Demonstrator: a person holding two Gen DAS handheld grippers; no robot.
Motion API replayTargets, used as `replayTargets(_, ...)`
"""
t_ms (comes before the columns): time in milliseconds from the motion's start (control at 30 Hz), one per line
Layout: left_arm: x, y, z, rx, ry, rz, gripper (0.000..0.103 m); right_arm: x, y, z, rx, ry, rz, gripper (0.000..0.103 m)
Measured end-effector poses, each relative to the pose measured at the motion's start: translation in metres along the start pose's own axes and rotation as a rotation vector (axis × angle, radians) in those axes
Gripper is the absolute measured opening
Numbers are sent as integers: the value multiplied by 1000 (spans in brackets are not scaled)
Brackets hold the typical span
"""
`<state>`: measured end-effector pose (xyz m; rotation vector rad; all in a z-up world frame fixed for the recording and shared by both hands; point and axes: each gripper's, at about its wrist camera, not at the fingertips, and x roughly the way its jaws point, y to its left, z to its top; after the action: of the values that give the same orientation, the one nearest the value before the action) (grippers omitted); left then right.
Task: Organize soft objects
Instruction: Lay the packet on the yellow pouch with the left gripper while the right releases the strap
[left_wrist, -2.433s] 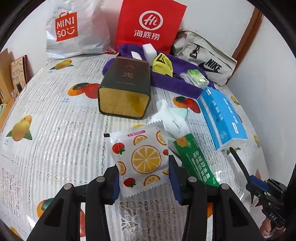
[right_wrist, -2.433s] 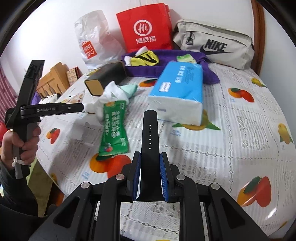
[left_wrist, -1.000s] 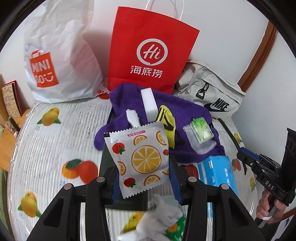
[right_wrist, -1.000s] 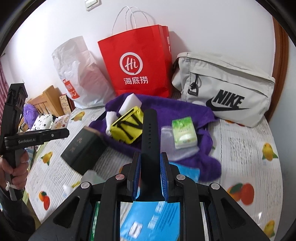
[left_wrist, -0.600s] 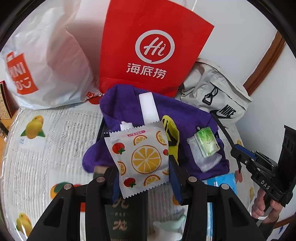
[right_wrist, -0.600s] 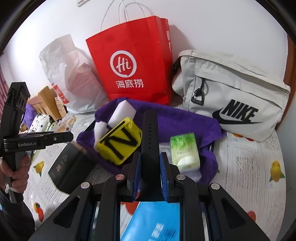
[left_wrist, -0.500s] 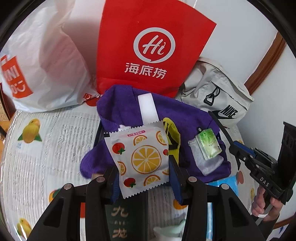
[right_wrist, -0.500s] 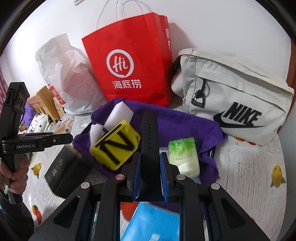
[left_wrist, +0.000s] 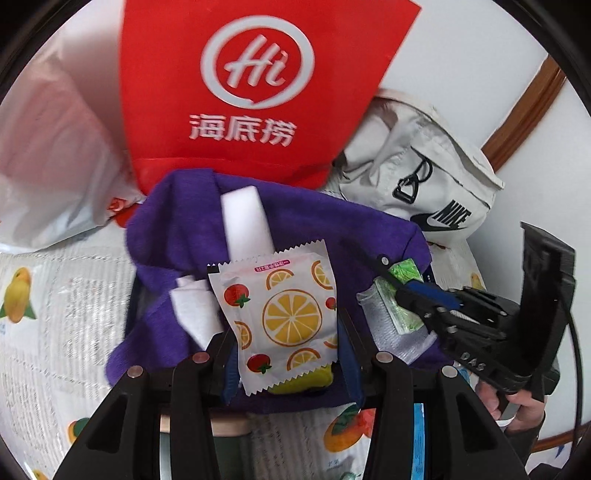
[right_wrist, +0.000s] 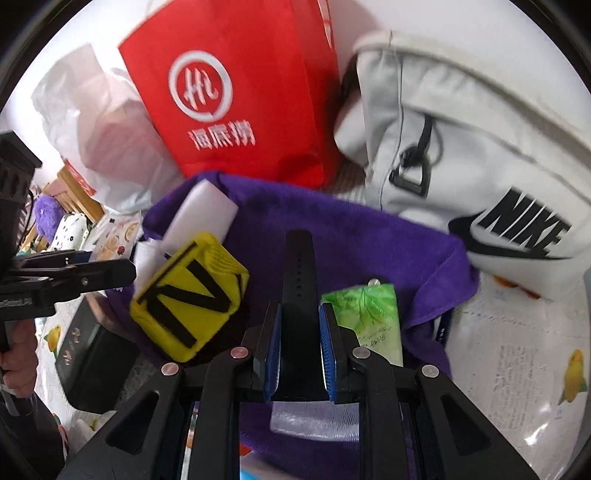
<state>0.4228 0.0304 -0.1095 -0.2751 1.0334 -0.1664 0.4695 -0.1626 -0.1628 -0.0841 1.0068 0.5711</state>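
My left gripper (left_wrist: 288, 354) is shut on a white fruit-print packet (left_wrist: 280, 314) and holds it over the purple towel (left_wrist: 177, 229). My right gripper (right_wrist: 299, 347) is shut on a black strap (right_wrist: 299, 273), also over the purple towel (right_wrist: 351, 236). On the towel lie a white sponge block (left_wrist: 243, 221), a yellow cloth with black marks (right_wrist: 188, 299) and a green tissue pack (right_wrist: 365, 314). The right gripper also shows at the right of the left wrist view (left_wrist: 424, 295). The left gripper shows at the left of the right wrist view (right_wrist: 85, 277).
A red Hi paper bag (left_wrist: 258, 85) and a white plastic bag (left_wrist: 48, 155) stand behind the towel by the wall. A grey Nike bag (right_wrist: 480, 147) lies to the right. A dark box (right_wrist: 92, 362) sits left of the towel. The fruit-print tablecloth (left_wrist: 55, 314) surrounds them.
Both grippers have moved forward and closer to the purple towel, still holding the packet and the strap. The bags and towel now loom larger.
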Motion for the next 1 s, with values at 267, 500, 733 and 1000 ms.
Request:
replayTargets(267,29,-16,6,36,39,23,43,13,-10,-3,30,55,36,22)
replayTargets(500,45,-14,5,28,68,50,43,-6,-10,-1,22,13,31,51)
replayTargets(733,49,-18,5,28,79,86,54,-39,-4,-8,4,-37,19,51)
replayTargets(1000,22,-12,-2,10,56,114,67,-66,8,-22,4,-66,32,51)
